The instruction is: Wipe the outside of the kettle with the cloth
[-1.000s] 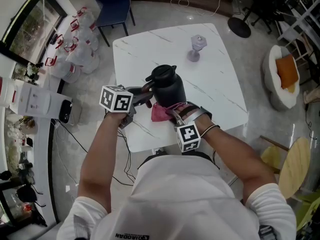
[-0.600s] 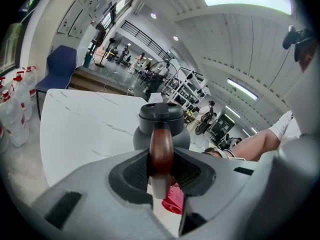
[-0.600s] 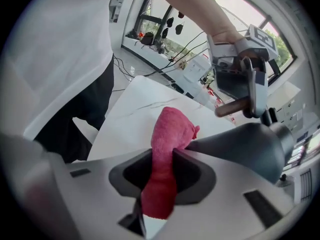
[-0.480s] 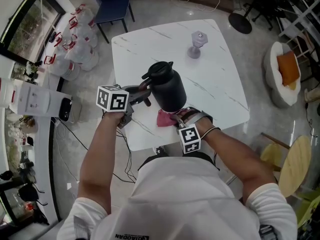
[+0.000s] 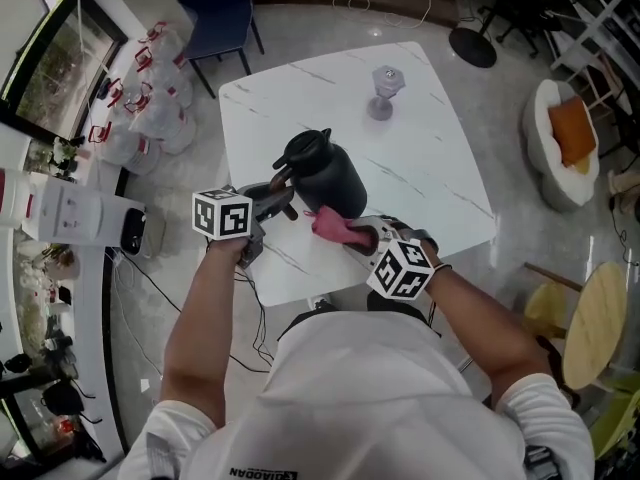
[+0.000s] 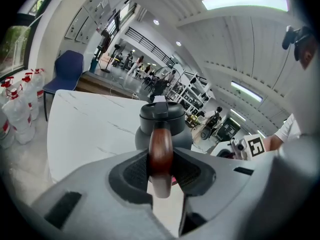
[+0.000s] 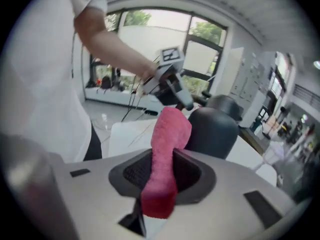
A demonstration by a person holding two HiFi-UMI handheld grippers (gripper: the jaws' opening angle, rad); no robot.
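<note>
Jaws of the left gripper [image 6: 161, 176] are clamped on the brown handle [image 6: 161, 151] of the black kettle [image 6: 165, 126], which sits on the white tabletop [image 6: 90, 129] just beyond them. To the right, the right gripper [image 7: 161, 176] jaws are pinched on the pink cloth [image 7: 167, 134]. Its free end rises just beside the kettle's wall; contact is unclear. Wiping looks under way, though the pictures don't show how much of the outside is left.
</note>
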